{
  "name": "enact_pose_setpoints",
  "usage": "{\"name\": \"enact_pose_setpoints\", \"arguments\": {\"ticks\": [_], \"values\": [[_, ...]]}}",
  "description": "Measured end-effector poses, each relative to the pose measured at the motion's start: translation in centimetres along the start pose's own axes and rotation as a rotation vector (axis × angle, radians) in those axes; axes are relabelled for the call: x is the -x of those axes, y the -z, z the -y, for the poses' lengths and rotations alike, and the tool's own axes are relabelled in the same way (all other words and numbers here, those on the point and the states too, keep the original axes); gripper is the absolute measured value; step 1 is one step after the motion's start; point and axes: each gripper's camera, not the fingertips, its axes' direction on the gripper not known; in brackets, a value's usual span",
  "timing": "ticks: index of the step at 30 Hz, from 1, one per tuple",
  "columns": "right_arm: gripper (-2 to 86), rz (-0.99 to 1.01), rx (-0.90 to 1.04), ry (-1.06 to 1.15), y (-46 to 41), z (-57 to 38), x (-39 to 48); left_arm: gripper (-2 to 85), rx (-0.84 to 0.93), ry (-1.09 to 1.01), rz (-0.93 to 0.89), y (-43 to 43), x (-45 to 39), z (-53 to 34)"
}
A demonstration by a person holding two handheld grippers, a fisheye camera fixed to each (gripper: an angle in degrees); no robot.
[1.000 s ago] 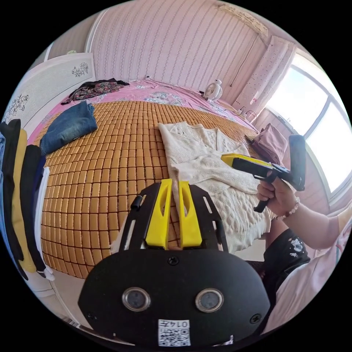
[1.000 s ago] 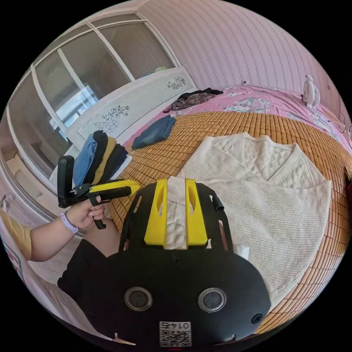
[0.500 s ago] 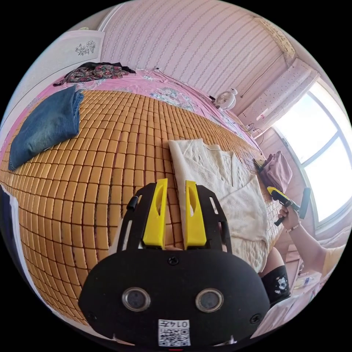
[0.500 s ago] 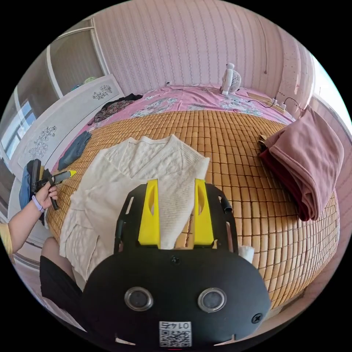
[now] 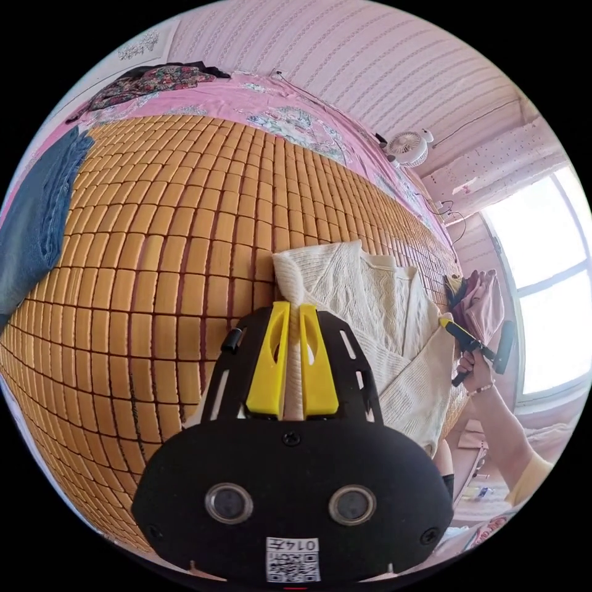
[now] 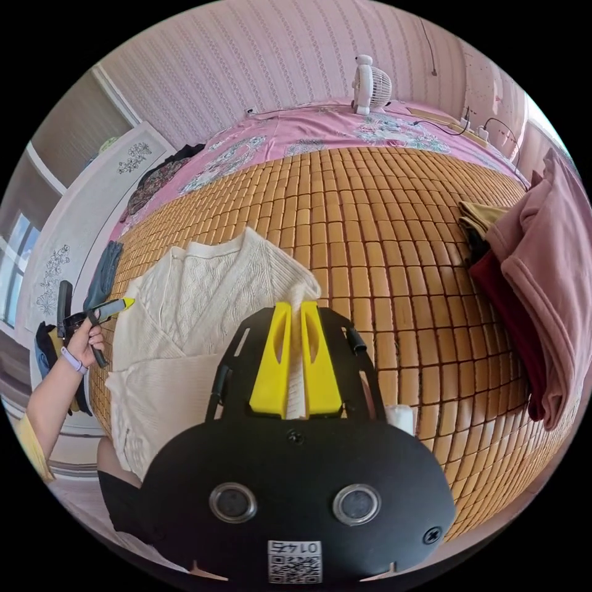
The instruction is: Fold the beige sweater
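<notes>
Left gripper (image 5: pixel 295 306): seen nearest in the left gripper view; its yellow jaws are pressed together on a bunched corner of the beige sweater, with cream knit pinched between them.

Right gripper (image 6: pixel 295 306): seen nearest in the right gripper view; its yellow jaws are likewise closed on a gathered corner of the sweater, with a strip of knit held between them.

Beige sweater (image 5: pixel 382 320): laid flat on the bamboo mat, at the mat's near edge beside the person; its two upper corners are gripped, one by each gripper. A sleeve is seen folded across its front. In the right gripper view the sweater (image 6: pixel 203 308) is spread to the side of the jaws toward the person's other hand.

Other gripper, as seen across the sweater: in the left gripper view the right gripper (image 5: pixel 445 323) is held in a hand (image 5: pixel 476 369) at the far corner of the sweater; in the right gripper view the left gripper (image 6: pixel 126 303) is held in a hand (image 6: pixel 86 339) at the opposite corner.

Bamboo mat (image 5: pixel 160 246): the bed is covered by it; the sweater lies on it.

Pink folded clothes (image 6: pixel 542 277): stacked on the mat, well apart from the sweater.

Blue jeans (image 5: pixel 34 209): folded on the mat, well apart from the sweater.

Pink sheet (image 6: pixel 320 132): seen beyond the mat.

White fan (image 6: pixel 370 83): stood on the sheet, against the striped wall, farthest from the sweater.
</notes>
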Motion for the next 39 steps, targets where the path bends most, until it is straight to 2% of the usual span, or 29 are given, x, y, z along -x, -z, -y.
{"name": "enact_pose_setpoints", "arguments": {"ticks": [2, 6, 9, 12, 15, 17, 19, 21, 24, 27, 30, 35, 37, 39], "values": [[0.7, 0.028, -0.039, -0.021, 1.3, 0.6, -0.3, 0.7, -0.068, -0.073, -0.006, 1.7, -1.0, 0.0], [0.3, 0.209, -0.217, -0.026, 6.6, -0.8, -0.6, 0.2, -0.173, -0.189, -0.102, 6.0, -2.0, -1.6], [0.5, 0.291, -0.312, 0.092, 10.6, -5.0, 0.6, 0.3, -0.229, -0.317, -0.168, 10.1, -2.6, -5.5], [1.2, 0.316, -0.330, 0.232, 14.7, -11.4, 2.1, 0.8, -0.273, -0.431, -0.214, 13.9, -2.4, -13.1], [2.6, 0.266, -0.225, 0.307, 16.6, -18.7, 3.2, 1.4, -0.177, -0.360, -0.241, 14.5, -0.5, -21.7], [3.2, 0.188, -0.106, 0.247, 15.7, -22.2, 2.9, 0.1, -0.136, -0.233, -0.114, 14.2, 1.5, -28.0], [2.9, 0.127, 0.042, 0.184, 14.7, -25.4, 2.5, -0.6, -0.124, -0.147, -0.080, 14.4, 2.6, -31.3], [2.5, 0.073, 0.043, 0.161, 15.0, -26.3, 3.2, -0.8, -0.121, -0.124, -0.070, 15.0, 2.4, -32.9], [1.8, 0.097, -0.017, 0.196, 15.4, -25.5, 6.2, -0.9, -0.144, -0.197, -0.050, 15.6, -0.8, -33.4], [1.2, 0.149, -0.014, 0.346, 13.8, -23.2, 12.0, -1.0, -0.104, -0.307, -0.096, 13.4, -5.9, -32.8], [0.5, 0.109, 0.056, 0.515, 10.3, -20.5, 19.8, -1.0, -0.044, -0.472, -0.155, 8.9, -12.3, -32.8], [-0.1, -0.031, 0.097, 0.757, 4.7, -16.7, 32.2, -1.0, 0.121, -0.668, -0.010, 0.1, -20.5, -34.4], [-0.2, -0.107, 0.211, 0.864, 1.1, -15.0, 36.7, -1.0, 0.202, -0.700, 0.078, -2.5, -21.3, -35.4], [-0.3, -0.183, 0.372, 0.917, -2.7, -14.4, 38.8, -1.0, 0.175, -0.704, 0.078, -3.2, -21.1, -36.5]]}}
